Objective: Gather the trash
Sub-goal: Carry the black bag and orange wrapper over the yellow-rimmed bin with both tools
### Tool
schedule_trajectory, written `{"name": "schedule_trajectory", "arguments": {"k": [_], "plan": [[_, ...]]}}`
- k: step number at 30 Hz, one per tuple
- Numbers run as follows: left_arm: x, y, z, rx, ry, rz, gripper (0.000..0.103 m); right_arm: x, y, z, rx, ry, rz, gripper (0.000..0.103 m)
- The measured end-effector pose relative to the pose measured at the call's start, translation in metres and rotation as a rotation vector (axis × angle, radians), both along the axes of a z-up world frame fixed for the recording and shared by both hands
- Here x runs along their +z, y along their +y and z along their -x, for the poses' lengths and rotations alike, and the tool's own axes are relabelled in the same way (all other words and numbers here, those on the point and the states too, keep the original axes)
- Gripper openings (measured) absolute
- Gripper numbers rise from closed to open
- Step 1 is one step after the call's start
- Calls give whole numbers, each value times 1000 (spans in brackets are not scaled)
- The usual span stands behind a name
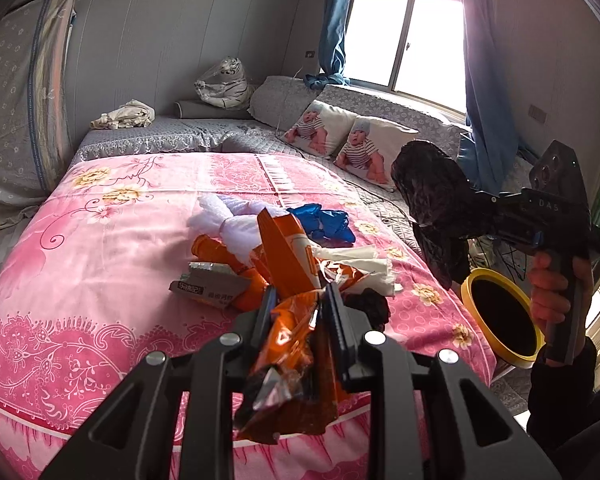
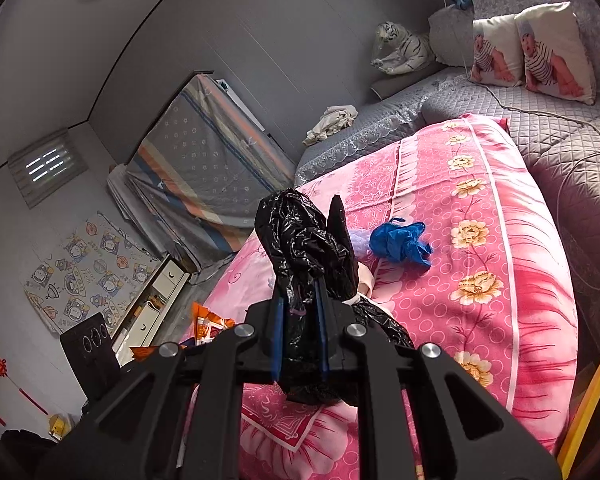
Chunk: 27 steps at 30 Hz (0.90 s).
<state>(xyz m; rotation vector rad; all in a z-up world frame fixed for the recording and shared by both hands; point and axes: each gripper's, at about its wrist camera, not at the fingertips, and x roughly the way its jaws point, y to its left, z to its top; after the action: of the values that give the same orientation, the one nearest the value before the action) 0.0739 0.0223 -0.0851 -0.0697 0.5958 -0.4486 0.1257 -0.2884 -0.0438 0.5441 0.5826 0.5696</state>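
Note:
My left gripper (image 1: 298, 300) is shut on an orange snack wrapper (image 1: 292, 352), held over the near edge of the pink floral quilt (image 1: 100, 264). More trash lies on the quilt: an orange carton (image 1: 284, 252), a silver-ended wrapper (image 1: 208, 284), white plastic (image 1: 228, 220), a blue glove (image 1: 324, 220), white tissue (image 1: 360, 264). My right gripper (image 2: 300, 300) is shut on a crumpled black plastic bag (image 2: 300, 240); in the left wrist view it holds the bag (image 1: 428, 200) above a yellow-rimmed bin (image 1: 500, 316) beside the bed. The blue glove (image 2: 400, 240) also shows in the right wrist view.
Two baby-print pillows (image 1: 348, 140) and a plush white tiger (image 1: 224, 84) sit on the grey bedspread (image 1: 180, 132) at the back. A crumpled cloth (image 1: 124, 116) lies far left. A window with blue curtains (image 1: 480, 80) is at right. A covered mattress (image 2: 204, 160) leans on the wall.

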Motion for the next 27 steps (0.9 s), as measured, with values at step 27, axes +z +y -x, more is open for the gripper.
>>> {"name": "schedule_trajectory", "arguments": {"k": [27], "plan": [[14, -142, -41, -304, -13, -50, 23, 7, -126, 59, -413, 73, 48, 12]]}}
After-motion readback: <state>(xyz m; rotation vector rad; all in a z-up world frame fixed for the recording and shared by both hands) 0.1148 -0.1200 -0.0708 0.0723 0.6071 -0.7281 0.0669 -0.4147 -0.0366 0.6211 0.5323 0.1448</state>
